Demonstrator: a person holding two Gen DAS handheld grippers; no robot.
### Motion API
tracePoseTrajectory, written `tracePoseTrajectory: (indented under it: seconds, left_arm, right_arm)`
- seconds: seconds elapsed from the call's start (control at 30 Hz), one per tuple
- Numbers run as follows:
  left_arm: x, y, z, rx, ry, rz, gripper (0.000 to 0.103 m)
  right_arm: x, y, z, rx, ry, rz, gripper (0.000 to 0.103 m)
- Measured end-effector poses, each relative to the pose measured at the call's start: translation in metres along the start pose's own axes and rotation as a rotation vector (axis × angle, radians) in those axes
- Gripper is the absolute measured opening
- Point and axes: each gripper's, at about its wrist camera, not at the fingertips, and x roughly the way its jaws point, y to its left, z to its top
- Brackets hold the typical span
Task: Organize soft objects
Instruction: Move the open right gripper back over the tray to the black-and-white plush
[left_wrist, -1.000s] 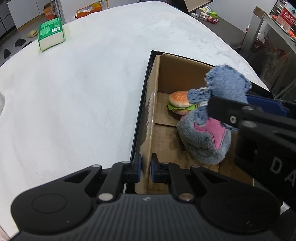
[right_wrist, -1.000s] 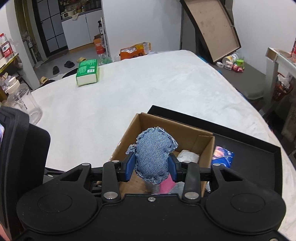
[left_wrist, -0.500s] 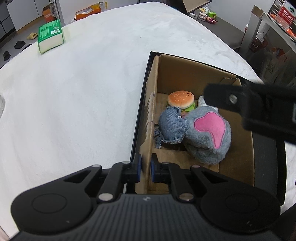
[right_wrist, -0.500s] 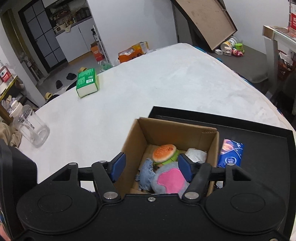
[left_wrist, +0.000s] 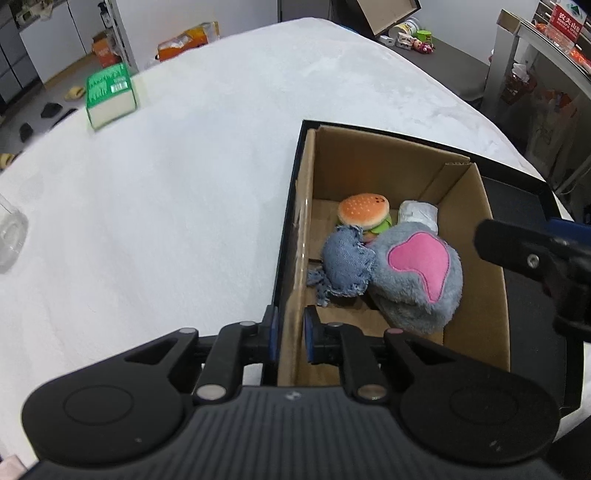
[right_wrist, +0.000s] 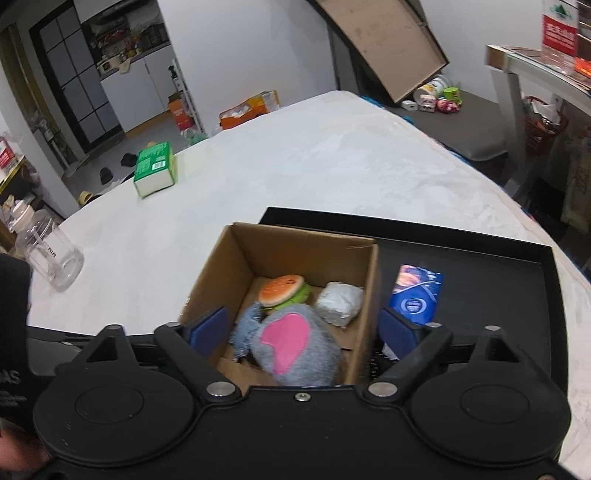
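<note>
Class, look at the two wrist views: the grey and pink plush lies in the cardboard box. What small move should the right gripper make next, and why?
Probably lift the right gripper clear of the cardboard box. Its jaws have just been opening and stand wide with nothing between the pads; the plush lies inside beside the burger toy. The left gripper pinches the box wall.
</note>
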Motion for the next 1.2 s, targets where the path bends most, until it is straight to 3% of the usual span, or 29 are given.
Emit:
tracePoseTrajectory:
  seconds: [0.1, 0.17, 0.23, 0.33, 0.5, 0.77, 0.83, 1.2]
  left_arm:
    - [-0.004, -0.003, 0.003, 0.019, 0.002, 0.014, 0.018]
    - [-0.007, -0.007, 0.006, 0.043, -0.003, 0.024, 0.027]
    - [-0.011, -0.013, 0.008, 0.086, -0.028, 0.042, 0.044]
    - [-0.014, -0.018, 0.013, 0.104, -0.054, 0.050, 0.049]
    - [-0.012, -0.023, 0.015, 0.139, -0.056, 0.097, 0.051]
    - [-0.007, -0.023, 0.011, 0.132, -0.012, 0.095, 0.052]
    - [-0.005, -0.027, 0.009, 0.151, -0.006, 0.106, 0.061]
    - [0.007, -0.048, 0.010, 0.223, 0.034, 0.190, 0.066]
  right_arm:
    - [0.000, -0.009, -0.004, 0.000, -0.009, -0.036, 0.097]
    - [0.001, -0.016, -0.006, 0.011, -0.008, -0.054, 0.098]
    - [0.001, -0.022, -0.009, 0.027, -0.011, -0.052, 0.098]
    - [-0.001, -0.034, -0.013, 0.053, -0.016, -0.039, 0.099]
    - [-0.005, -0.054, -0.020, 0.097, -0.038, -0.046, 0.103]
    - [0.005, -0.092, -0.036, 0.173, -0.025, -0.053, 0.103]
    - [0.008, -0.099, -0.042, 0.184, -0.020, -0.054, 0.103]
    - [0.031, -0.137, -0.058, 0.283, -0.009, 0.039, 0.103]
